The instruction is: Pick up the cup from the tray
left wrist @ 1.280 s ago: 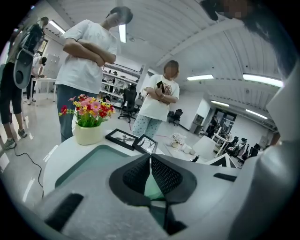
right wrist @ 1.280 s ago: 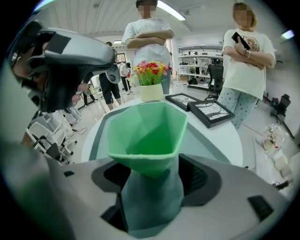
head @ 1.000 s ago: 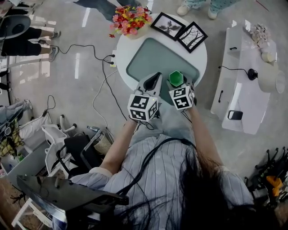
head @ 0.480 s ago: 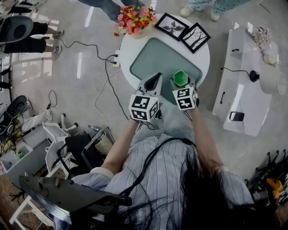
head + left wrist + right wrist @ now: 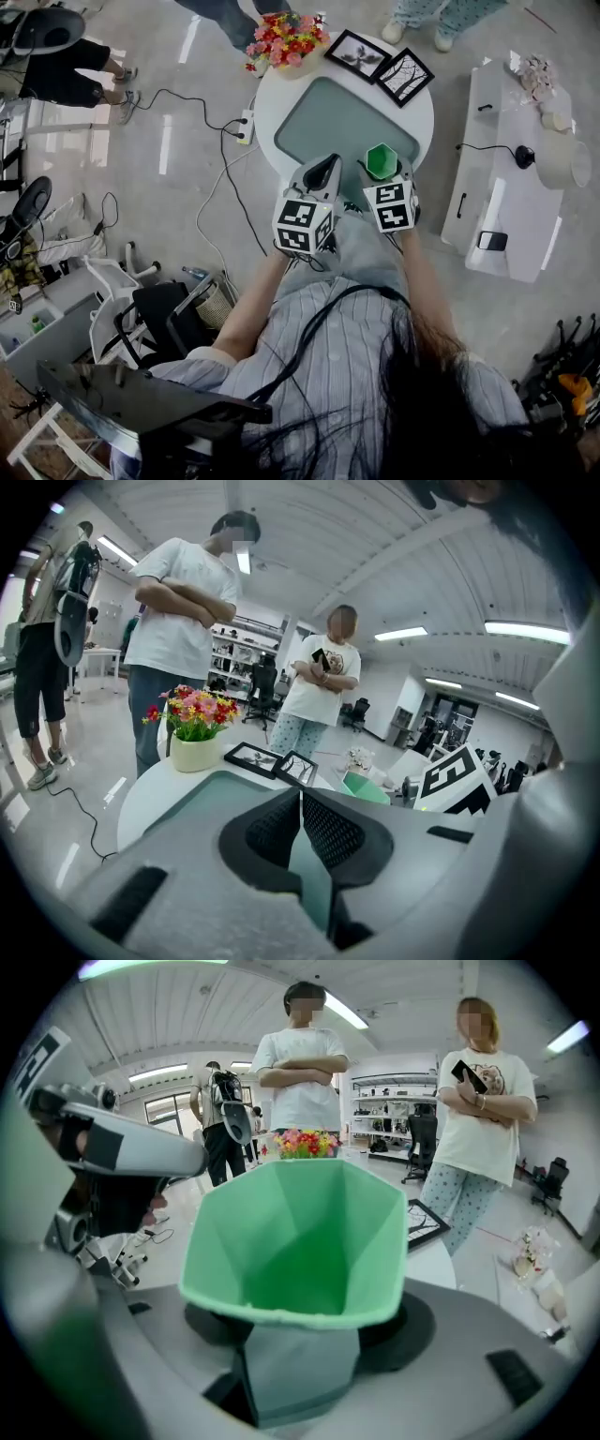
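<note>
A green faceted cup is held upright by my right gripper, over the near right corner of the grey-green tray on the round white table. In the right gripper view the cup fills the middle, and the right gripper is shut on its lower part. My left gripper hovers just left of the cup over the tray's near edge. Its jaws are pressed together with nothing between them. The cup also shows at the right of the left gripper view, beyond the tray.
A pot of flowers and two framed pictures stand along the table's far rim. A white cabinet is to the right. Cables run on the floor at left. Two people stand beyond the table.
The right gripper keeps its hold on the cup and has drifted slightly right with it. The left gripper stays shut beside it. The head view has shifted a little.
</note>
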Demonstrator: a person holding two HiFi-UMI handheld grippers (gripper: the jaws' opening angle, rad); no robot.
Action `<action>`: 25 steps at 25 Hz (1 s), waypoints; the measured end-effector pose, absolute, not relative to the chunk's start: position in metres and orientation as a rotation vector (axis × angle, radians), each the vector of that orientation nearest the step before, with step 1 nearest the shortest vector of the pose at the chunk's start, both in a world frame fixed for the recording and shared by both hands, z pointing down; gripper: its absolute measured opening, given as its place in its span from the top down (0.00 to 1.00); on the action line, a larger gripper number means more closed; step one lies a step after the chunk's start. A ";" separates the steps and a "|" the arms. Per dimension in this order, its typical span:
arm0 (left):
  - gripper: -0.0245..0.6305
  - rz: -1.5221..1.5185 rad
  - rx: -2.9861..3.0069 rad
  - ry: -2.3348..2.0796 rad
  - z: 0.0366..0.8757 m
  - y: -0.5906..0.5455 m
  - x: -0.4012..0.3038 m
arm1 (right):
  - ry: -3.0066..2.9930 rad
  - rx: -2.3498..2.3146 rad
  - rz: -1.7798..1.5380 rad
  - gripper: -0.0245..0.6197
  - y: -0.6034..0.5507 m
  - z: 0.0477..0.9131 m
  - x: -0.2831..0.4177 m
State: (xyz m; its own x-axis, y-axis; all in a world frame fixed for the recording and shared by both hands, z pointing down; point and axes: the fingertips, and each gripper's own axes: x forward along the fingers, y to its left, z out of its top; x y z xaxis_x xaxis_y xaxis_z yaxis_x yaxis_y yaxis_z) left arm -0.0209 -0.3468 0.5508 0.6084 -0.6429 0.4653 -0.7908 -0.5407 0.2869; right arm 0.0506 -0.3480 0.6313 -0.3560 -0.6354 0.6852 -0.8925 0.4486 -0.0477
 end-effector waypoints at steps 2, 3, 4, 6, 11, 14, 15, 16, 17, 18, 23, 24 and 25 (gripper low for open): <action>0.94 0.416 2.370 -1.137 0.546 -0.340 -0.023 | -2.122 1.288 0.586 0.51 -0.342 0.622 0.048; 0.94 0.414 2.372 -1.138 0.543 -0.337 -0.025 | -2.128 1.299 0.602 0.51 -0.339 0.619 0.047; 0.94 0.413 2.375 -1.140 0.541 -0.334 -0.027 | -2.135 1.310 0.611 0.51 -0.335 0.615 0.045; 0.94 0.413 2.386 -1.147 0.535 -0.329 -0.030 | -2.148 1.329 0.611 0.51 -0.331 0.606 0.042; 0.94 0.405 2.410 -1.161 0.520 -0.309 -0.041 | -2.155 1.356 0.635 0.51 -0.309 0.585 0.031; 0.94 0.394 2.418 -1.165 0.512 -0.297 -0.047 | -2.148 1.358 0.650 0.51 -0.293 0.577 0.023; 0.94 0.393 2.422 -1.167 0.510 -0.293 -0.049 | -2.149 1.357 0.653 0.51 -0.288 0.574 0.020; 0.94 0.394 2.426 -1.168 0.508 -0.289 -0.051 | -2.152 1.357 0.654 0.51 -0.283 0.571 0.017; 0.94 0.394 2.431 -1.168 0.507 -0.285 -0.052 | -2.157 1.357 0.655 0.51 -0.278 0.568 0.014; 0.94 0.392 2.438 -1.168 0.505 -0.280 -0.054 | -2.162 1.358 0.655 0.51 -0.274 0.565 0.011; 0.94 0.369 2.466 -1.151 0.497 -0.252 -0.061 | -2.165 1.376 0.655 0.51 -0.248 0.556 -0.001; 0.94 0.367 2.470 -1.146 0.496 -0.245 -0.063 | -2.163 1.382 0.657 0.51 -0.241 0.555 -0.003; 0.94 0.366 2.474 -1.141 0.495 -0.238 -0.065 | -2.163 1.387 0.661 0.51 -0.235 0.553 -0.005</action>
State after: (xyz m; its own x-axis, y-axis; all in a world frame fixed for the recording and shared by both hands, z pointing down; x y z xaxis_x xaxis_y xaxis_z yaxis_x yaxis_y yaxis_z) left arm -0.0652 -0.2378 0.4954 0.6346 -0.6676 0.3894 -0.7695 -0.5927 0.2380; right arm -0.0054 -0.2348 0.5531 -0.3686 -0.6854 0.6279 -0.9193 0.3689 -0.1370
